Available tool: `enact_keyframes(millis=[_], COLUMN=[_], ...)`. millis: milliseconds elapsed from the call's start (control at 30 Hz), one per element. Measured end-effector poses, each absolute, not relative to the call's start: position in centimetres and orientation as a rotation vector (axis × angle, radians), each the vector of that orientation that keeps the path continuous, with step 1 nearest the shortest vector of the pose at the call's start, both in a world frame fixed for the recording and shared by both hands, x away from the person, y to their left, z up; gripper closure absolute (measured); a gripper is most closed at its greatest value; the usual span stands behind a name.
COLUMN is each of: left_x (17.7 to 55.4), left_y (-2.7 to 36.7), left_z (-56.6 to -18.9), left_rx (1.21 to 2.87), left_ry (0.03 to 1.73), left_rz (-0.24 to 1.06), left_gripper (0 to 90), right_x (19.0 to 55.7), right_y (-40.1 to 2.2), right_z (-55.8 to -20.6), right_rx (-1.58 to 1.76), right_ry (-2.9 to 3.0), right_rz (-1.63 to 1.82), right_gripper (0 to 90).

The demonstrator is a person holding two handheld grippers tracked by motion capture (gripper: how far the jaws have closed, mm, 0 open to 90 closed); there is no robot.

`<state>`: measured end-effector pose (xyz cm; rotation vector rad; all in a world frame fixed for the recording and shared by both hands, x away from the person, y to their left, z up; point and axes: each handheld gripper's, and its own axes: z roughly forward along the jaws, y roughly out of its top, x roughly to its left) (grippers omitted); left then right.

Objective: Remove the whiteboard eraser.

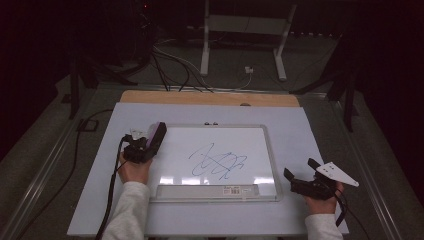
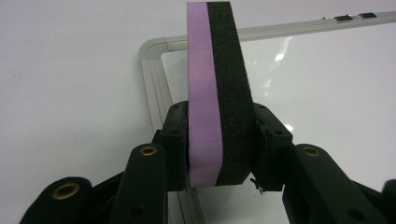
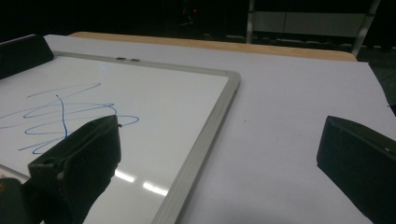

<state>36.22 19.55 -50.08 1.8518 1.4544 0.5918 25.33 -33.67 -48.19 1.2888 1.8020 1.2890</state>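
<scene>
A whiteboard (image 1: 260, 150) with a silver frame lies on the pale table, a blue scribble (image 1: 219, 162) drawn near its middle. My left gripper (image 1: 150, 142) is at the board's upper left corner, shut on a purple and black eraser (image 2: 217, 93) that stands on edge between the jaws. In the high view the eraser (image 1: 157, 134) sticks out past the fingers over the board's frame. My right gripper (image 1: 300, 172) rests off the board's right side with its jaws wide apart and nothing between them. In the right gripper view the scribble (image 3: 65, 114) shows beyond the left jaw.
A pen tray with a label (image 1: 205, 191) runs along the board's near edge. The table's wooden far edge (image 1: 210, 97) lies behind the board. Cables (image 1: 170, 65) and a white stand (image 1: 245, 30) are on the floor beyond. A black cable (image 1: 112, 190) trails from the left gripper.
</scene>
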Motion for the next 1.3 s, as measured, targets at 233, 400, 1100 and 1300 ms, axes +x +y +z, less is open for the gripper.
enact_keyframes(millis=[233,400,1100,1300], left_x=[36.2,36.0,35.4,35.2], left_y=[19.6,20.0,19.7,19.2], left_z=[-50.0,-49.0,-47.3,-46.8], left_rx=[1.837,1.791,1.807,1.831], left_ry=[1.459,1.453,1.374,1.331], left_rz=[0.602,0.619,0.626,0.619], left_gripper=[64.5,64.6,64.5,64.5], right_x=[25.3,25.3,25.4,25.4], right_y=[-33.7,-33.7,-33.6,-33.5], right_z=[-48.2,-48.2,-48.2,-48.3], right_rx=[1.29,1.287,1.286,1.289], right_ry=[1.801,1.801,1.808,1.815], right_rz=[1.289,1.289,1.287,1.286], right_gripper=[0.3,0.2,0.3,0.3])
